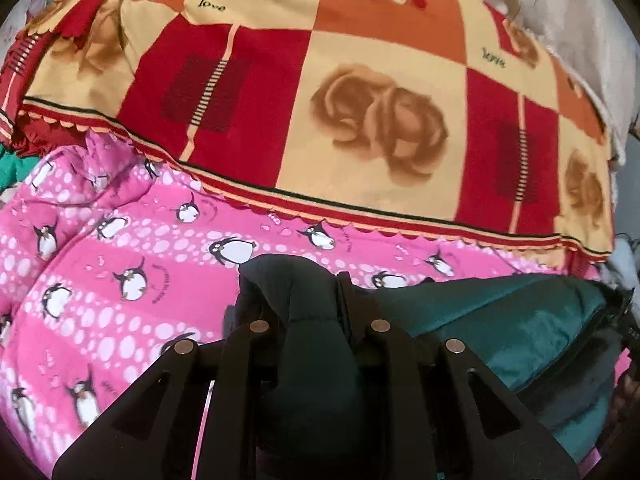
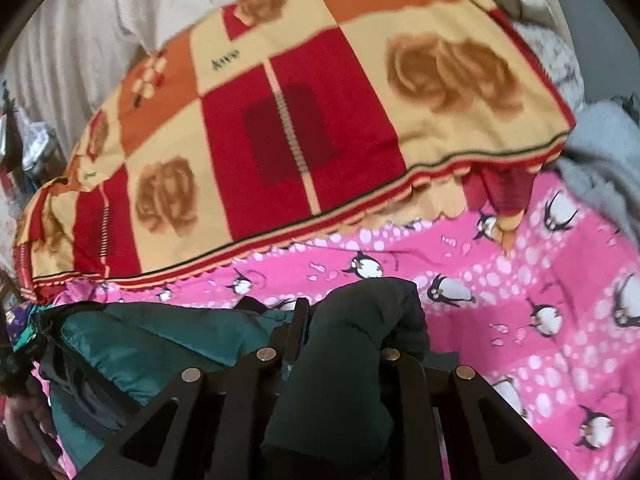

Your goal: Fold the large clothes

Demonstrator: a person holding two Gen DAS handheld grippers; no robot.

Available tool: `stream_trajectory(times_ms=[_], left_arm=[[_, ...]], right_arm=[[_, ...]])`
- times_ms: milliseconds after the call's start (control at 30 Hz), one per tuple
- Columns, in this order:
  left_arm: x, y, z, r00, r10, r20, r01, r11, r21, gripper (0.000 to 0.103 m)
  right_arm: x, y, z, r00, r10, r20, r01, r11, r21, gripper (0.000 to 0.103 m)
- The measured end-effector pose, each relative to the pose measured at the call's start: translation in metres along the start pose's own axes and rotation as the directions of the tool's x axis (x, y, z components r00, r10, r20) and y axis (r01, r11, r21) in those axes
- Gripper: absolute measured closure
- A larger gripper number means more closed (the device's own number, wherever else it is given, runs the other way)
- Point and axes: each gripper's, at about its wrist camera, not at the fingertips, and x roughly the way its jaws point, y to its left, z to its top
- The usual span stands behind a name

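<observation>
Left gripper (image 1: 298, 296) is clamping a bunched fold of the dark green padded jacket (image 1: 500, 320); jaws narrow on the cloth. Right gripper (image 2: 360, 320) is pinching another bunch of the same jacket (image 2: 160, 344), likewise narrow. The garment is lying stretched between the two grippers, resting on the pink penguin-print sheet (image 1: 120, 248). Beyond it, a red-and-cream rose-patterned blanket (image 1: 360, 100) is overlapping the sheet's far edge. Cream fabric (image 2: 80, 48) is lying furthest back.

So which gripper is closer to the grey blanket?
Right. The right gripper pinches the green jacket at the end toward the grey blanket; the left gripper pinches the opposite end, farther away.
</observation>
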Motion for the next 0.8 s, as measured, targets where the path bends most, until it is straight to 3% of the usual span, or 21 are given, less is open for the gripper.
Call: stream_trajectory(times_ms=[133, 267, 433, 533, 600, 633, 733, 800], left_arm=[[0.035, 0.001, -0.013, 0.998, 0.013, -0.058, -0.013, 1.0, -0.002, 0.083], [0.046, 0.002, -0.018, 0.998, 0.017, -0.067, -0.019, 0.999, -0.027, 0.083], [0.042, 0.009, -0.009, 0.994, -0.051, -0.099, 0.043, 0.995, -0.087, 0.079], [0.032, 0.019, 0.0, 0.984, -0.148, -0.1, 0.13, 0.978, -0.165, 0.063], [0.023, 0.026, 0.006, 0.974, -0.211, -0.08, 0.188, 0.956, -0.224, 0.046], [0.017, 0.03, 0.01, 0.967, -0.246, -0.062, 0.223, 0.94, -0.257, 0.043], [0.0, 0.035, 0.019, 0.958, -0.286, -0.007, 0.272, 0.92, -0.283, 0.026], [-0.011, 0.039, 0.023, 0.947, -0.318, 0.052, 0.319, 0.904, -0.286, 0.017]], right_arm=[[0.037, -0.007, -0.006, 0.996, -0.008, -0.094, 0.009, 1.0, 0.013, 0.087], [0.056, -0.01, -0.008, 0.991, 0.011, -0.136, -0.007, 1.0, 0.03, 0.085], [0.054, -0.017, -0.006, 0.986, 0.039, -0.161, -0.024, 0.995, 0.093, 0.08], [0.041, -0.021, -0.001, 0.986, 0.079, -0.149, -0.051, 0.982, 0.18, 0.071], [0.026, -0.028, 0.001, 0.984, 0.143, -0.108, -0.11, 0.956, 0.272, 0.064], [0.02, -0.03, 0.002, 0.982, 0.168, -0.082, -0.135, 0.941, 0.309, 0.062], [0.002, -0.037, 0.001, 0.968, 0.252, -0.008, -0.224, 0.875, 0.428, 0.043], [-0.008, -0.034, 0.002, 0.961, 0.275, 0.038, -0.263, 0.856, 0.445, 0.034]])
